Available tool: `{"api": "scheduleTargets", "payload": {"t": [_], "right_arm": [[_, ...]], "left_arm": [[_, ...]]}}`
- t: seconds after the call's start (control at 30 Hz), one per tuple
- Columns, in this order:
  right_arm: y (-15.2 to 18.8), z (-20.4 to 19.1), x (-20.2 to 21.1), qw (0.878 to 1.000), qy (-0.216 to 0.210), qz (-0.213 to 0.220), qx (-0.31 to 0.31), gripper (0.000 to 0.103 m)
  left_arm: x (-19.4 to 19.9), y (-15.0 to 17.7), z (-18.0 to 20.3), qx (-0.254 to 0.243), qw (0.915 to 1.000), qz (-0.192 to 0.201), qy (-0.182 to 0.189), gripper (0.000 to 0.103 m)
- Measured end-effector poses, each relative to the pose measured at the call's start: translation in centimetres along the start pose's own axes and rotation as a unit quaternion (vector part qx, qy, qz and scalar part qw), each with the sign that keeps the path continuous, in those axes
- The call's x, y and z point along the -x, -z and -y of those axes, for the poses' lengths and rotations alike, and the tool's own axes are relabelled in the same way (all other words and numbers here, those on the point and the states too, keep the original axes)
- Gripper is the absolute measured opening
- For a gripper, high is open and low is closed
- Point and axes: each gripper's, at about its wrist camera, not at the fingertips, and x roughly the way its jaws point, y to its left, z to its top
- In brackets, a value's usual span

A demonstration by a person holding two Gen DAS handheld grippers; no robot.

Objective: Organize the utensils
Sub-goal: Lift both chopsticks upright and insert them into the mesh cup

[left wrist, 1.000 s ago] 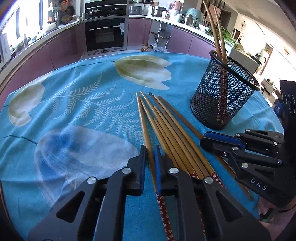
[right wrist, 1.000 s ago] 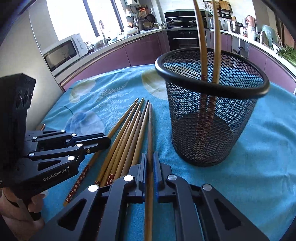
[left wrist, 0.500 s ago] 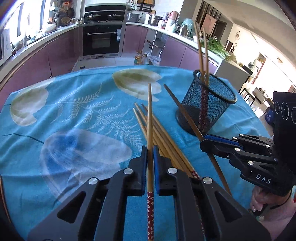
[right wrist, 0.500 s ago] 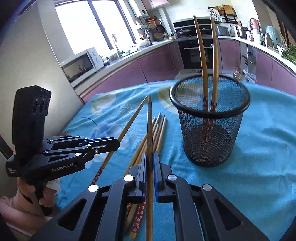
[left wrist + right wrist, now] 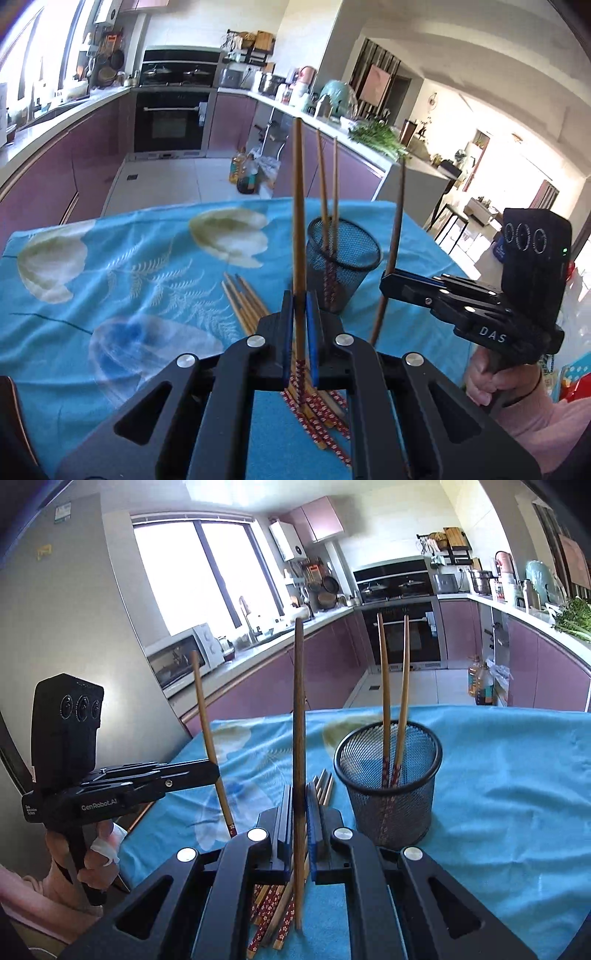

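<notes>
My left gripper [image 5: 300, 299] is shut on a light wooden chopstick [image 5: 298, 206], held nearly upright above the table. In the right wrist view this left gripper [image 5: 212, 770] shows at the left with its chopstick [image 5: 207, 731]. My right gripper [image 5: 300, 794] is shut on a darker brown chopstick [image 5: 298, 709], also raised upright. The left wrist view shows the right gripper [image 5: 386, 282] and its chopstick [image 5: 396, 229] just right of the black mesh holder [image 5: 343, 266] [image 5: 388, 775]. Two chopsticks [image 5: 393, 686] stand in the holder. Several more chopsticks [image 5: 243, 302] lie on the cloth below both grippers.
A blue floral tablecloth [image 5: 110, 266] covers the table, whose far edge drops to the kitchen floor. Purple cabinets, an oven [image 5: 171, 122] and a microwave [image 5: 181, 661] stand beyond. A person's hand [image 5: 491, 380] grips the right tool; another hand [image 5: 92, 845] grips the left.
Both grippers have lifted off the cloth, each carrying one chopstick, and tilted so the sticks stand nearly upright. The pile and the holder now sit lower and farther in both views.
</notes>
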Motion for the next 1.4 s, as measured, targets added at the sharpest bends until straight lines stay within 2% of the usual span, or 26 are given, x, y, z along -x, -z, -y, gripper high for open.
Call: {"api": "scheduleTargets", "payload": {"t": [0.47,0.83,1.03,1.4], "right_arm": [[-4.2,1.1,2.8,0.998,0.009,0.063,0.019,0.006],[-8.3,2.4,4.7,0.993,0.034,0.107,0.043,0.006],[-9.0,3.8,3.6,0.992,0.053,0.100,0.046,0.005],[-7.5,6.2,-0.5,0.997,0.069,0.022,0.035,0.006]], "left_arm": [[2.4,-5.8,2.8,-0.018,0.9962,0.081,0.027,0.008],[1.4,-10.4,5.2,-0.041,0.9922,0.113,0.033,0.008],[-1.4,-10.9,5.7,-0.050,0.9945,0.088,0.027,0.008],[-6.4,-7.9,5.2,-0.054,0.9983,0.012,0.021,0.008]]}}
